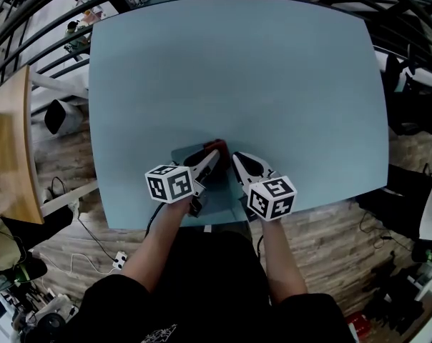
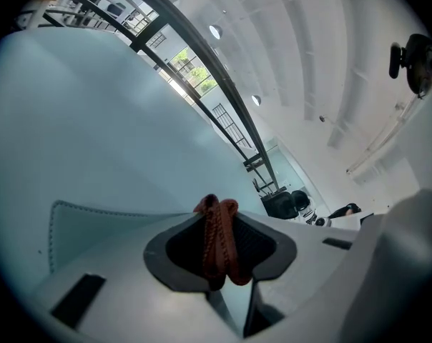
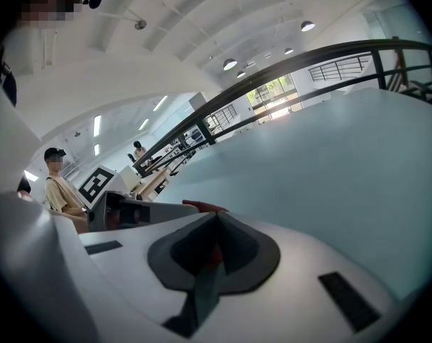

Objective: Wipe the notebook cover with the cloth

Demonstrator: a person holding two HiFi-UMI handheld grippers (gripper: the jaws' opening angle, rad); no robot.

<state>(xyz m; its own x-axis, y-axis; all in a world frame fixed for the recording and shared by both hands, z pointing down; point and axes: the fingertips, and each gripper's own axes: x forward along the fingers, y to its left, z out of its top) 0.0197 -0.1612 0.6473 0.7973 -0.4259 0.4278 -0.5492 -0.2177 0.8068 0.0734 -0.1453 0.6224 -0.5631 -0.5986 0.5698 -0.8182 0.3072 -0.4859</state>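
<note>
A teal notebook (image 1: 184, 154) lies at the near edge of the pale blue table (image 1: 237, 70), mostly under both grippers. My left gripper (image 1: 214, 152) is shut on a bunched red cloth (image 1: 216, 146) over the notebook's far edge. In the left gripper view the cloth (image 2: 217, 238) stands pinched between the dark pads, with the stitched notebook cover (image 2: 94, 227) to the left below. My right gripper (image 1: 236, 160) sits just right of the cloth, its jaws shut with nothing clearly held. The right gripper view shows its closed tips (image 3: 217, 216), with the red cloth (image 3: 204, 206) just beyond them.
The table top (image 3: 330, 170) stretches far ahead and to both sides. A wooden desk (image 1: 12, 148) stands off to the left, and black railings (image 1: 51, 41) run behind. A person (image 3: 55, 184) stands in the background.
</note>
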